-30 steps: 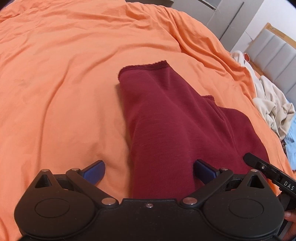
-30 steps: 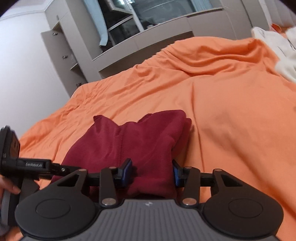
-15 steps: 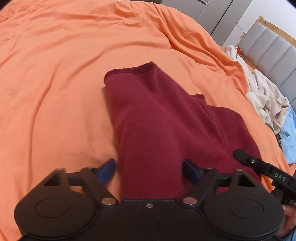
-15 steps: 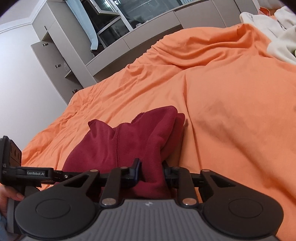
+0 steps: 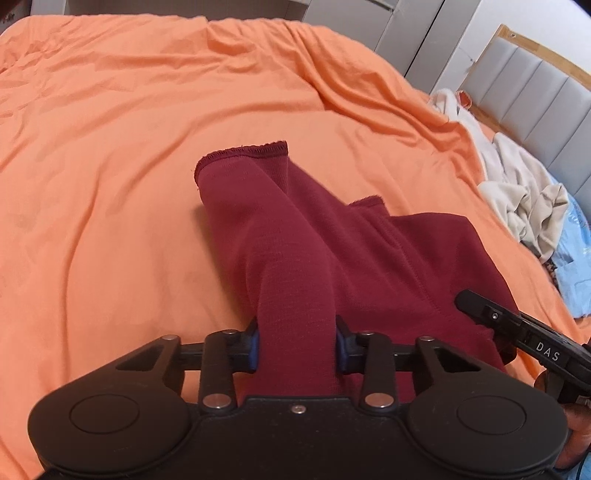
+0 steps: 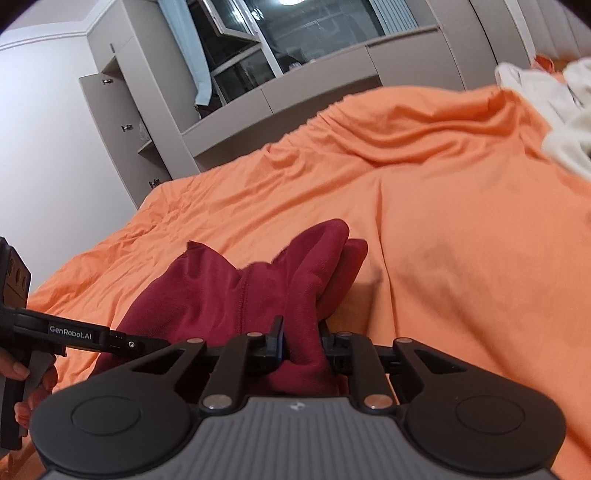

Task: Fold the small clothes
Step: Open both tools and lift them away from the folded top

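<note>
Item: dark red garment, fine ribbed knit, stitched hems; lies near the middle of the bed on an orange sheet, partly gathered, with one tube-shaped leg or sleeve reaching away to an open hemmed end.

Left tool: black frame, blue pads; its jaws have just been closing and now pinch a bunched ridge of the red knit between them, the cloth drawn up into a narrow column.

Right tool: black linkages over a grey ribbed body; its jaws have likewise just been closing and are pressed onto another fold of the same garment, which puffs up in two rounded lobes beyond the pads.

Surroundings: sheet is soft cotton, creased in long ridges (heaviest toward the far edge). Heap of cream and white clothes at the bed's side, well apart from the red piece, with a pale blue cloth beside it. Padded grey headboard in a wooden frame behind the heap. Grey cabinets with small knobs and a dark window beyond the bed.

Nothing lies between either tool and the garment. Each tool's arm shows at the edge of the other's view, with part of a hand gripping a handle.
</note>
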### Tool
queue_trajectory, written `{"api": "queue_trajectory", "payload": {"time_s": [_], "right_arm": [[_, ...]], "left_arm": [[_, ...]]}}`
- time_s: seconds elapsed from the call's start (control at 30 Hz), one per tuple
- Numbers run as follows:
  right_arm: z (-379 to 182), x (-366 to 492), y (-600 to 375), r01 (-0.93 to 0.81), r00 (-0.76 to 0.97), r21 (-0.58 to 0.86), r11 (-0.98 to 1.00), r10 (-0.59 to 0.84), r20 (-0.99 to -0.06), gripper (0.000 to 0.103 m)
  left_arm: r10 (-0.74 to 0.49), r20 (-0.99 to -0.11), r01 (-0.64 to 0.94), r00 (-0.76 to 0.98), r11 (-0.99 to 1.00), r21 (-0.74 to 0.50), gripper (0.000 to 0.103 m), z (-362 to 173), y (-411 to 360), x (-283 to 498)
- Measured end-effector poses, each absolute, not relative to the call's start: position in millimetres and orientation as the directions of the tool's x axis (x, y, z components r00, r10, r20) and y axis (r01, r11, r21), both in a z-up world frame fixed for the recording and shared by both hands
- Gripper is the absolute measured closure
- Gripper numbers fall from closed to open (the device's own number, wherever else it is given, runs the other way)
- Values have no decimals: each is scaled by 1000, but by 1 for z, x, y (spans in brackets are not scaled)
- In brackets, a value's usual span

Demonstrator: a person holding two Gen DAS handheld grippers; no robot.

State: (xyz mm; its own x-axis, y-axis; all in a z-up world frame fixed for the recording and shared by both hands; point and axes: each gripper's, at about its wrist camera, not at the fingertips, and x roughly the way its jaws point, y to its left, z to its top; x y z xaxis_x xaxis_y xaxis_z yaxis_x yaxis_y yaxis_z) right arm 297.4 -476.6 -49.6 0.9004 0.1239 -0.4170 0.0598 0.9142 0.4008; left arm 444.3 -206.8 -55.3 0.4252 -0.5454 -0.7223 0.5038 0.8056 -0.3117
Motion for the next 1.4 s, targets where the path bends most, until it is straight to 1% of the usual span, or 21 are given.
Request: {"api": "queue_trajectory", "payload": {"time_s": [0.2,0.3,0.37,0.43,0.5,0.63,0.73,0.83,0.87,0.93,0.97,1.0,1.03,1.07,1.13,1.17,1.2,1.23,1.3,1.37,1.4], "right_arm": [[-20,282,-472,47,938,292,955,58,-341,87],[-3,269,-478,71,956,232,970,1,-295,87],[5,261,-487,96,960,221,971,-32,-278,87],[7,257,-499,131,953,226,965,-60,-297,87],[4,256,-511,170,938,230,958,-86,-336,87],[-16,260,-528,242,886,231,942,-118,-449,86],[-33,266,-533,274,854,232,933,-126,-504,85],[-37,268,-529,285,841,199,938,-146,-521,80],[-37,268,-527,288,840,191,938,-152,-522,78],[-37,267,-528,303,834,184,935,-167,-526,69],[-37,265,-529,310,832,185,932,-172,-528,63],[-36,263,-530,319,829,189,929,-177,-531,60],[-35,263,-532,327,826,193,925,-180,-534,58],[-34,261,-533,338,822,197,920,-187,-537,52],[-28,257,-536,357,821,202,912,-203,-534,44],[-23,255,-536,364,821,203,909,-210,-531,38],[-18,250,-535,363,826,206,909,-211,-523,33],[-11,243,-532,360,835,210,909,-213,-507,31],[2,228,-525,349,850,216,912,-212,-482,21],[16,211,-515,335,863,212,918,-209,-460,15],[23,203,-511,329,867,207,921,-208,-453,14]], "left_arm": [[-593,-661,517,460,784,-344,70,-35,-215,435],[-642,-607,535,468,753,-383,70,-23,-227,427],[-664,-576,547,477,737,-396,70,-17,-238,422],[-680,-561,553,473,724,-411,70,-16,-252,421],[-689,-565,551,453,715,-430,70,-20,-265,422],[-687,-612,533,392,712,-457,70,-43,-287,426],[-646,-654,517,393,744,-424,68,-61,-295,423],[-626,-668,512,403,759,-402,65,-66,-295,422],[-618,-674,509,405,765,-396,61,-65,-294,422],[-595,-691,504,409,779,-373,56,-62,-296,422],[-579,-700,501,418,790,-354,48,-60,-296,421],[-561,-707,498,430,801,-333,39,-57,-298,419],[-543,-711,493,447,813,-311,34,-54,-299,417],[-525,-712,487,465,824,-289,26,-50,-298,415],[-504,-707,476,495,839,-265,22,-40,-295,410],[-496,-706,470,506,844,-257,19,-34,-293,406],[-488,-703,465,517,850,-248,14,-28,-290,402],[-479,-697,463,533,855,-234,12,-21,-286,396],[-461,-675,464,576,864,-194,3,-6,-278,380],[-446,-650,470,615,869,-151,1,10,-271,361],[-441,-639,472,630,871,-135,1,17,-267,351]]}}
